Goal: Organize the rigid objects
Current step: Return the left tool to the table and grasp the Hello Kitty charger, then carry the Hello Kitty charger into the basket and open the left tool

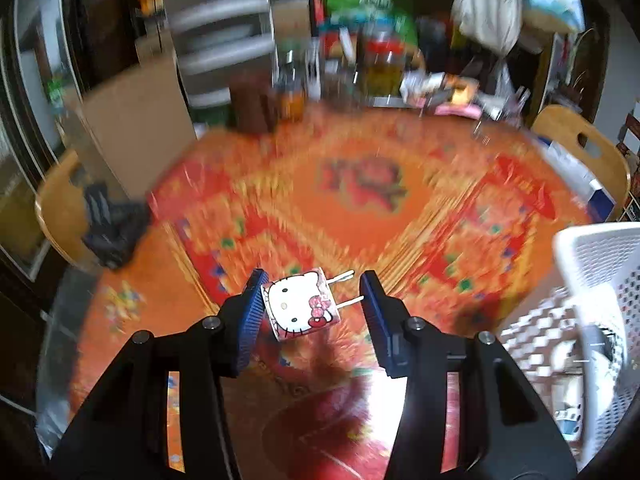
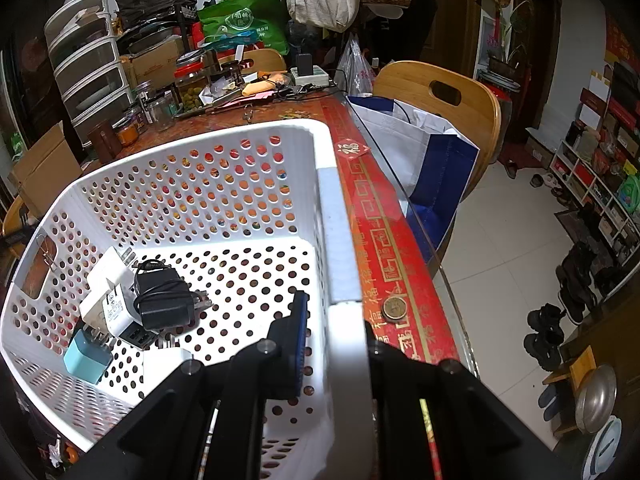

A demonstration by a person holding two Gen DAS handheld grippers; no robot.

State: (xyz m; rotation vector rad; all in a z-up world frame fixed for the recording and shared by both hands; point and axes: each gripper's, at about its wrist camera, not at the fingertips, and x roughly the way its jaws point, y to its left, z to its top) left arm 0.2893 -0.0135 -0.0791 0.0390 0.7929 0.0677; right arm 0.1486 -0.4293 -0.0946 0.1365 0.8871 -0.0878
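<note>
step: pick–carry | left hand-held gripper [image 1: 312, 300] clamped on charger [image 1: 300, 306], lifted off worktop [image 1: 360, 200], left of basket [image 1: 592, 256] | right hand-held gripper [image 2: 334, 312] clenched on basket rim — bracing | next: swing charger over basket, release among other chargers [image 2: 136, 304]

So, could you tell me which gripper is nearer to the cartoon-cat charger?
Left. The left gripper has the cartoon-cat charger between its fingers; the right gripper clamps the white basket rim.

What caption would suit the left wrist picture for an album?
Left gripper lifting a cat-face charger plug above the orange tablecloth, white basket at right.
</note>
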